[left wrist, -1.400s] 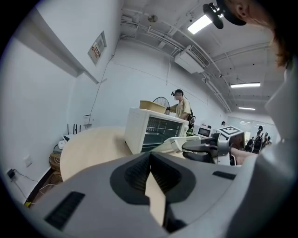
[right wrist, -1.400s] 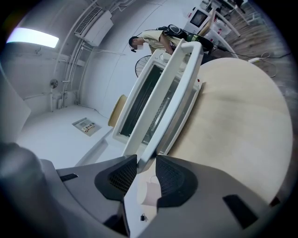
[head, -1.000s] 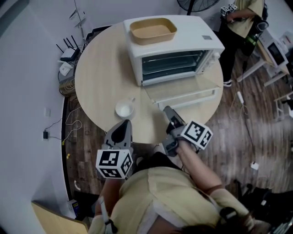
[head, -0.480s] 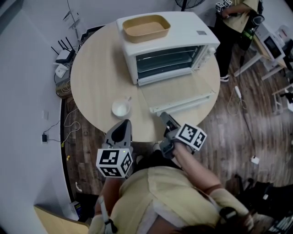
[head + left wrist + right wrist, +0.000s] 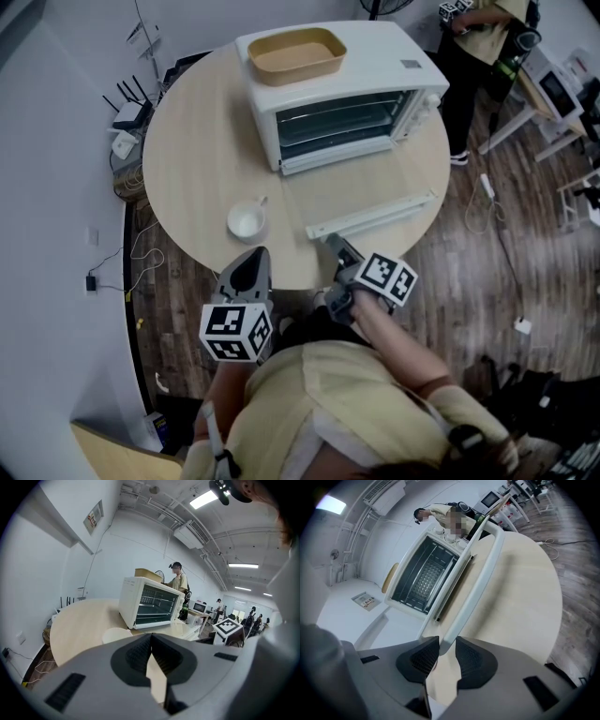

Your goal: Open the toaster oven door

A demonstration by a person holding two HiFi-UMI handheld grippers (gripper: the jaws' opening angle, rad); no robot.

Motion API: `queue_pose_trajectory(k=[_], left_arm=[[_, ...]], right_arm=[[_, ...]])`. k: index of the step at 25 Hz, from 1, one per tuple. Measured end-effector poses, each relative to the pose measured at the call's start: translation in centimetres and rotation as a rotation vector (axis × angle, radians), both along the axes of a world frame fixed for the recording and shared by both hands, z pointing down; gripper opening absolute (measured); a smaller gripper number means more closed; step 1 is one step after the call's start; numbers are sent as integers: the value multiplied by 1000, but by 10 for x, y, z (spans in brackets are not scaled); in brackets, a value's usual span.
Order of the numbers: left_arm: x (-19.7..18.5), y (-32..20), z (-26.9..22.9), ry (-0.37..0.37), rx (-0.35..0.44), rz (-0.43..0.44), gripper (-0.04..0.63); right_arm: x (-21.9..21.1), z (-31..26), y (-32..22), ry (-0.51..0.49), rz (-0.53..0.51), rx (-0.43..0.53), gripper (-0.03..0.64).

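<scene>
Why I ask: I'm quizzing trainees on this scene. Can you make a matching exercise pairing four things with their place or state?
Things: 1 tan tray; 2 white cup; 3 oven door; 4 left gripper.
States: A folded down, open; B on top of the toaster oven; C jaws shut, empty; D on the table beside the door.
Pairs: 1-B; 2-D; 3-A; 4-C.

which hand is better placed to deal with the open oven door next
Right. The right gripper has just been closing its jaws on the door handle, which sits between them. The left gripper is shut and empty, near the cup, well away from that handle.
</scene>
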State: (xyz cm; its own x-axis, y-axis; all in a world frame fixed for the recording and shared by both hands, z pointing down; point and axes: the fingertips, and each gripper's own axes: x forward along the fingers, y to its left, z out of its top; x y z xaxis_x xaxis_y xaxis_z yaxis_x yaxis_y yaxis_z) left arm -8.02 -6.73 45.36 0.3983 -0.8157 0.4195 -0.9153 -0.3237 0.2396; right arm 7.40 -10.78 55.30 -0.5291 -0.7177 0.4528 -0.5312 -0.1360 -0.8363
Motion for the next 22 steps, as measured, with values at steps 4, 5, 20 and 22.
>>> queue_pose_trajectory(k=[4, 5, 20, 22], left_arm=[[0, 1, 9, -1, -19, -4, 3], [-1, 1, 12, -1, -23, -8, 3], [-6, 4, 32, 18, -74, -40, 3], [-7, 5, 34, 21, -78, -45, 3]], right_arm=[[1, 13, 0, 10, 1, -27, 109], [1, 17, 1, 12, -1, -33, 109], [1, 43, 2, 26, -20, -94, 109], [2, 44, 3, 20, -19, -101, 109]])
